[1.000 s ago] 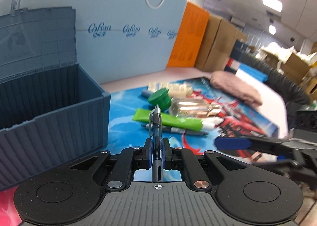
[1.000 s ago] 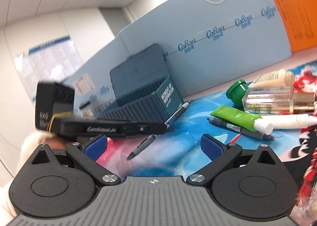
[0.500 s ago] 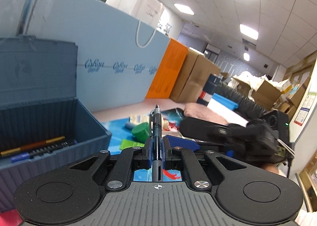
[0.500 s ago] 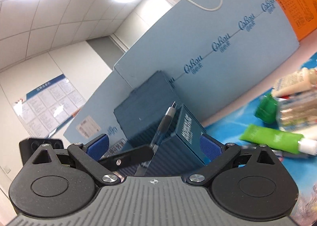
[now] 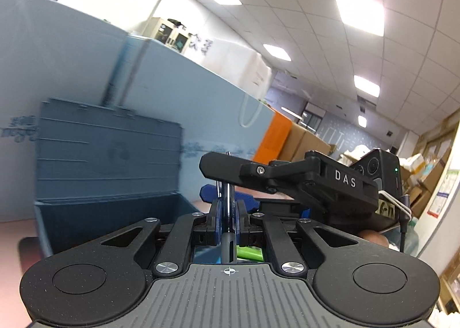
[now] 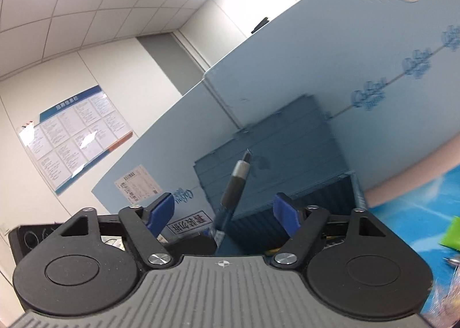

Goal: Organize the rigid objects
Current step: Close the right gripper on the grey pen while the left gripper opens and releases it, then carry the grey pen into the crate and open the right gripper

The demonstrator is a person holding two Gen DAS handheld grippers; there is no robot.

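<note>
My left gripper (image 5: pixel 227 213) is shut on a blue and grey pen (image 5: pixel 227 207) that stands upright between its pads, tip up. The open blue-grey storage box (image 5: pixel 109 213) is just ahead and to the left, lid raised. My right gripper (image 6: pixel 224 213) is open, and the same pen (image 6: pixel 234 190) rises between its blue pads without touching them. The box (image 6: pixel 273 167) also shows behind the pen in the right wrist view. The right gripper's black body (image 5: pixel 316 181) crosses the left wrist view just beyond the pen's tip.
A light blue foam board (image 5: pixel 178 104) stands behind the box. A green tube (image 5: pixel 250 253) lies below my left fingers, and its end (image 6: pixel 452 233) shows on the blue mat (image 6: pixel 417 221). Cardboard boxes (image 5: pixel 304 141) stand at the far right.
Both grippers have risen and tilted upward. The left gripper has carried the pen up towards the box, and the right gripper has closed in around the pen, staying open.
</note>
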